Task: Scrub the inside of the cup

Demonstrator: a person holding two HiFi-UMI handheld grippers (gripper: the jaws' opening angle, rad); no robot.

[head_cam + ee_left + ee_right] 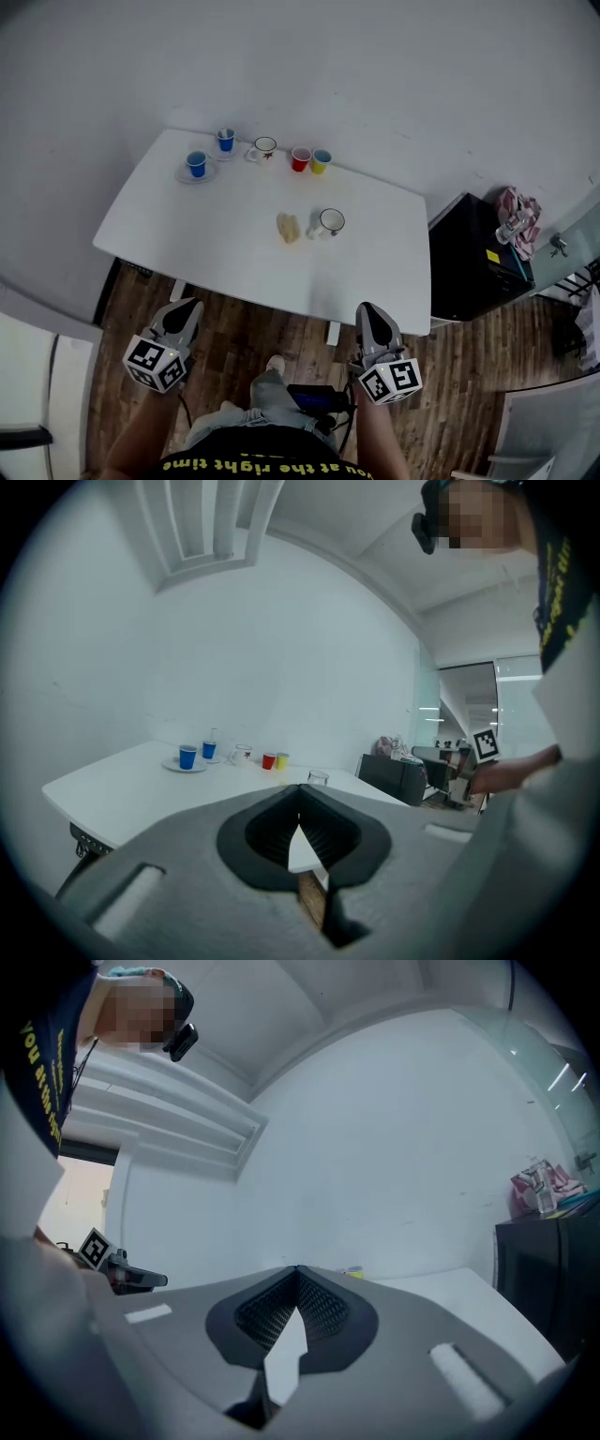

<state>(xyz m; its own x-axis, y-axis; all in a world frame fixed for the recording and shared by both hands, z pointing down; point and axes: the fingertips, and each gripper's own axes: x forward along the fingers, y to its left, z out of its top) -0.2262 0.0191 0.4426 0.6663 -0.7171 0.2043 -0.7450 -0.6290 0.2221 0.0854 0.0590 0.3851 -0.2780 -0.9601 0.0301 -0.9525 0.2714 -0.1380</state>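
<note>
A white cup with a dark rim [328,222] stands near the middle of the white table [216,244], and a pale yellow sponge [289,228] lies just left of it. In the left gripper view the same cup [318,778] shows small beyond the jaws. My left gripper [185,310] and right gripper [369,315] hang over the wooden floor, short of the table's near edge and well apart from the cup. Both are shut with nothing between their fingers. Their tips meet in the left gripper view [299,789] and the right gripper view [297,1271].
Along the table's far edge stand a blue cup on a saucer [196,165], a second blue cup [225,140], a white mug [264,148], a red cup [300,158] and a yellow cup [321,161]. A black cabinet [473,262] stands right of the table.
</note>
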